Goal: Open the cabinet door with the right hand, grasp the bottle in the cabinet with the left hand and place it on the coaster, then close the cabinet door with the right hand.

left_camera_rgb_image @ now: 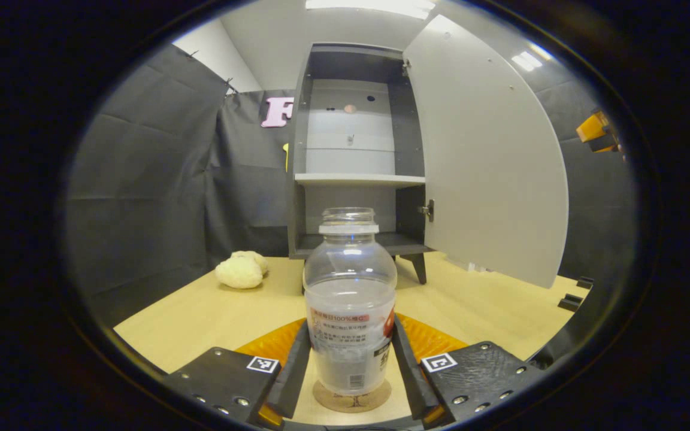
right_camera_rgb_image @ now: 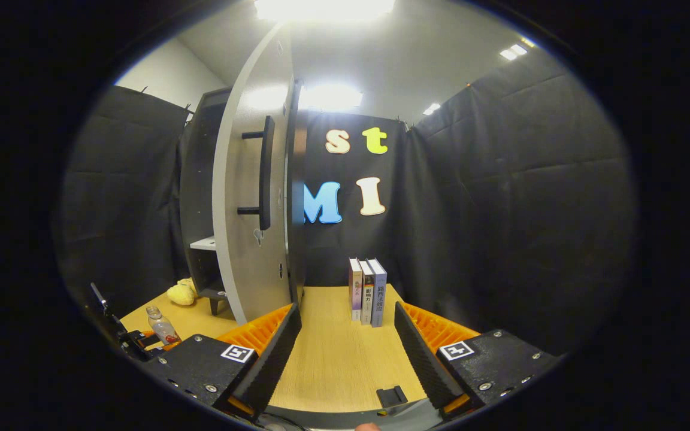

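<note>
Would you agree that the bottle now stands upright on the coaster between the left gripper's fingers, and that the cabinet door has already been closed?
Not quite: the cabinet door is wide open, as the left gripper view shows. The rest holds: the bottle stands upright on the coaster between the left gripper fingers.

Coaster mostly hidden under the bottle; just its front rim shows. Bottle label print too small to make out. Left gripper finger bases cut off at the bottom edge; whether the pads touch the bottle can't be told. Orange object at far right clipped by the edge, unidentifiable. In the right gripper view the cabinet door hides most of the cabinet interior, and the distant bottle is tiny.
</note>
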The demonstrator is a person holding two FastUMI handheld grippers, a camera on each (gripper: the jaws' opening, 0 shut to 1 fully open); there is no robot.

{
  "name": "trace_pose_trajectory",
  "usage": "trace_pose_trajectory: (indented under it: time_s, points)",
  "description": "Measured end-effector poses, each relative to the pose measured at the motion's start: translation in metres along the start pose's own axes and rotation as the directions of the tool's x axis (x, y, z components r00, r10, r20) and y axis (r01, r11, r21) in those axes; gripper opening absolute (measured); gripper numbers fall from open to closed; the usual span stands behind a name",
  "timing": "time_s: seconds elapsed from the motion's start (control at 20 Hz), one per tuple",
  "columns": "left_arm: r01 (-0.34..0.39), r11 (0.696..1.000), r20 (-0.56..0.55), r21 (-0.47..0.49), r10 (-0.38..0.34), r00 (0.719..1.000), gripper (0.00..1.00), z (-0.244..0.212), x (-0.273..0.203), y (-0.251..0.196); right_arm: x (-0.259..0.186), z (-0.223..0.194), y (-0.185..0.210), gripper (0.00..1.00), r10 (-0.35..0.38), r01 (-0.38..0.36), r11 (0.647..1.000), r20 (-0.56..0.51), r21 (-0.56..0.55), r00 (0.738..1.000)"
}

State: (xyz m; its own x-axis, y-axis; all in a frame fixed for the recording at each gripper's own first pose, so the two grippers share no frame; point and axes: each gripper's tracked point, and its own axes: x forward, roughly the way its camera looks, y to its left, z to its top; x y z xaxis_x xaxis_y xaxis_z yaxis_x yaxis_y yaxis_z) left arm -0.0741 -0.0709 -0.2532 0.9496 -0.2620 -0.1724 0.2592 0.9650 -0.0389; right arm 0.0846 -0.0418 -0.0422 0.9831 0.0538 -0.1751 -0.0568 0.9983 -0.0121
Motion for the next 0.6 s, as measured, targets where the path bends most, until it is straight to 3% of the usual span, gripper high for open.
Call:
trace_pose_trajectory:
  time_s: [0.5, 0.6]
  points:
    - [-0.03, 1.0, -0.033, -0.007, 0.029, 0.999, 0.71, -0.035, 0.007, -0.002, 0.004, -0.007, 0.005, 0.96, 0.017, -0.018, 0.999, -0.029, -0.031, 0.999]
    - [-0.043, 0.999, -0.057, 0.008, 0.044, 0.997, 0.76, -0.039, 0.008, 0.0, 0.006, -0.006, 0.006, 0.96, 0.022, -0.023, 0.999, -0.028, -0.023, 0.999]
